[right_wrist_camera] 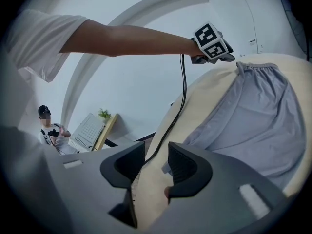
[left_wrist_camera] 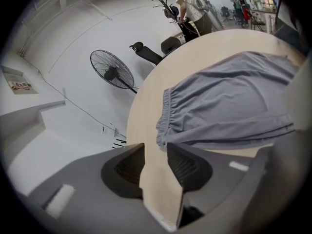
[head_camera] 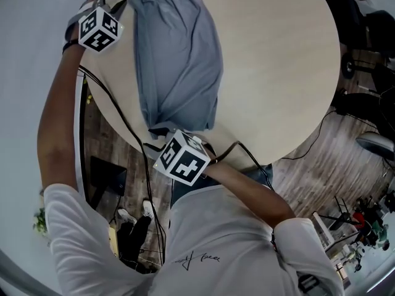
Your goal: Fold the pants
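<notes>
Jaws of your right gripper (right_wrist_camera: 156, 164) hidden beneath its marker cube (head_camera: 182, 158) in the head view, pants (head_camera: 179, 54) hem partly covered there, distant people (left_wrist_camera: 187, 5) in left gripper view too small to resolve.

legible text: none | white short-sleeved T-shirt (head_camera: 197, 251): dark script scrawl on chest, unreadable | small white wall placard (left_wrist_camera: 19, 86): print too blurred | black-and-white marker cubes (head_camera: 99, 29) (head_camera: 182, 159): patterns only, no characters

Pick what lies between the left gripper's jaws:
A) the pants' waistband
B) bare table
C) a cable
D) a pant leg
B: in the left gripper view, the left gripper has its jaws apart with only bare table between them, and the pants lie beyond the tips.
</notes>
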